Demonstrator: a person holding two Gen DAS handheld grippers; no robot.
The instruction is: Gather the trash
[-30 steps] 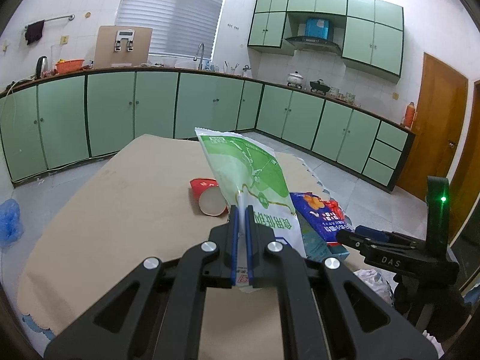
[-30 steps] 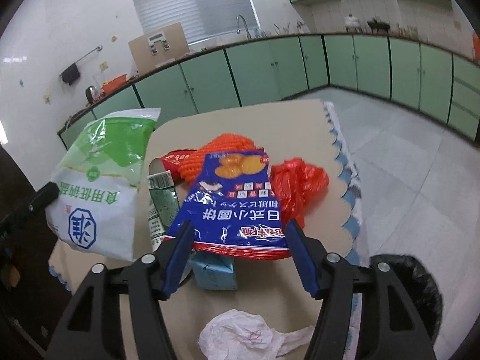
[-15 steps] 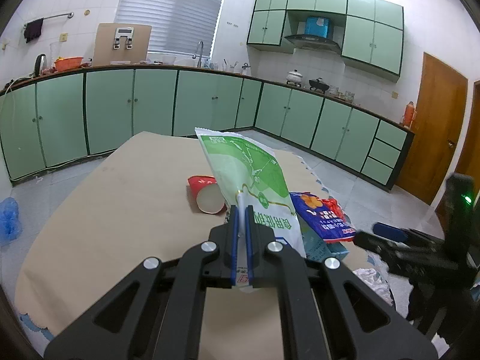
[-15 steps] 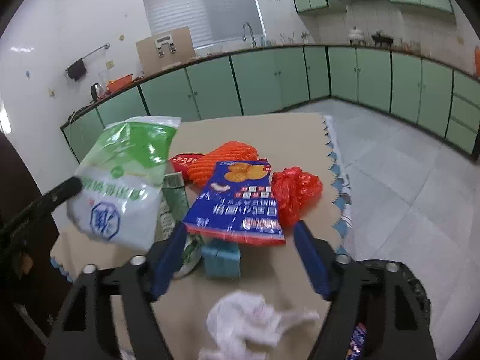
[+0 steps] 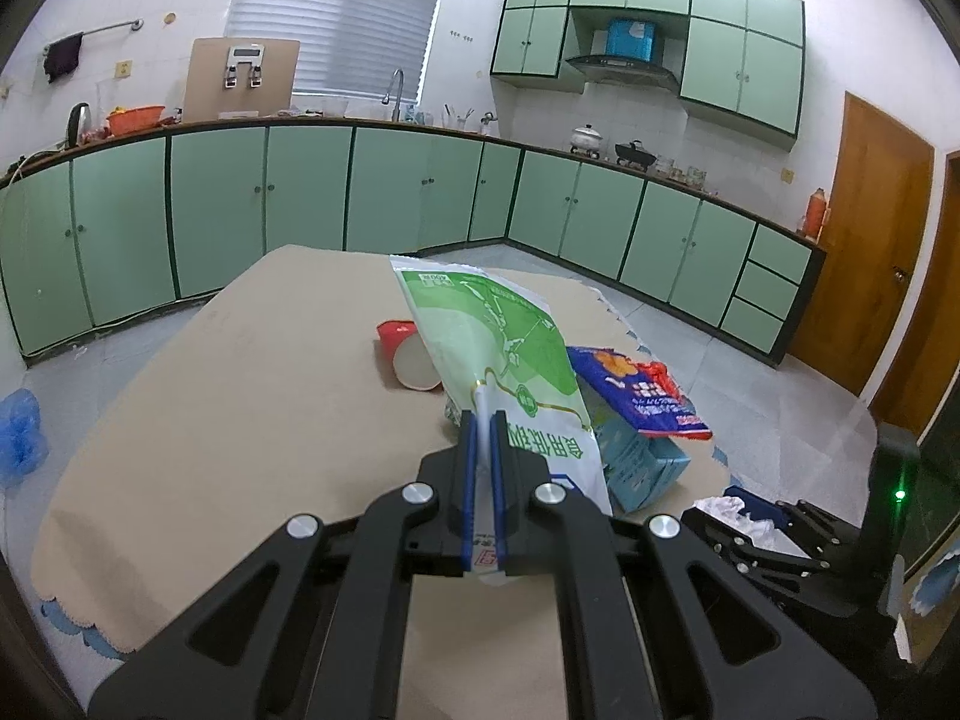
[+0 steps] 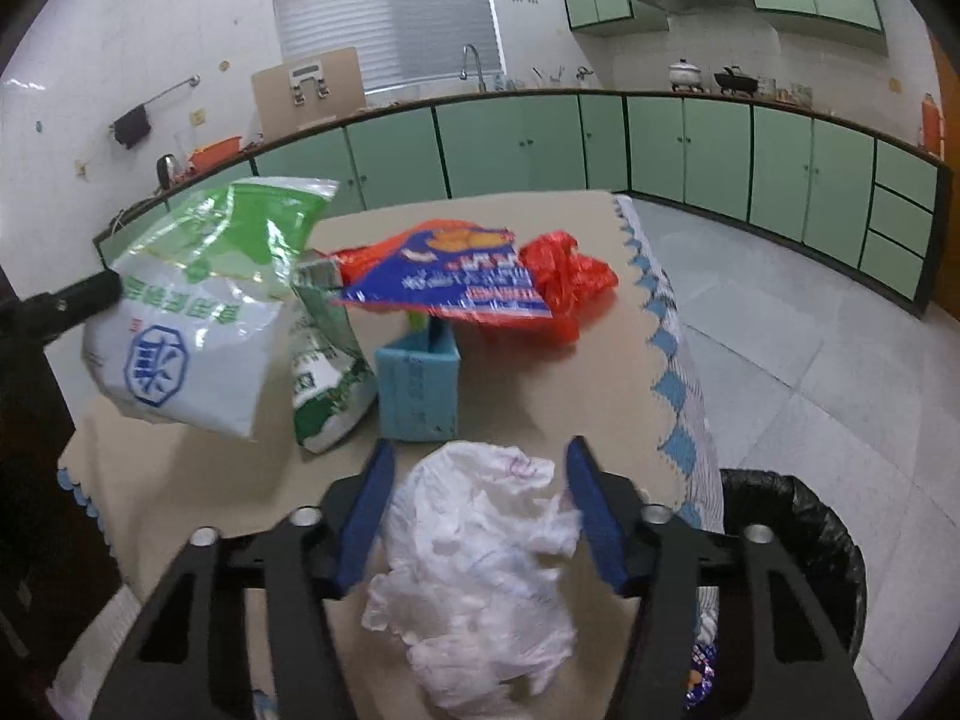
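My left gripper [image 5: 483, 438] is shut on a green and white plastic bag [image 5: 498, 360] and holds it above the table; the bag also shows in the right wrist view [image 6: 198, 300]. My right gripper [image 6: 477, 468] is open, its fingers on either side of a crumpled white plastic bag [image 6: 480, 570] at the table's near edge. Behind it lie a blue carton [image 6: 420, 384], a blue and red snack bag [image 6: 450, 282], a red plastic bag [image 6: 570, 276] and a green pouch [image 6: 324, 360]. A red paper cup [image 5: 408, 354] lies on its side.
A bin with a black liner [image 6: 792, 546] stands on the floor right of the table [image 5: 210, 390]. Green cabinets [image 5: 240, 210] line the walls. A wooden door [image 5: 864, 240] is at the right. A blue bag [image 5: 18, 432] lies on the floor at left.
My right gripper has pulled back from the snack bag and now straddles the white plastic bag. My left gripper still holds the green and white bag, almost unmoved.
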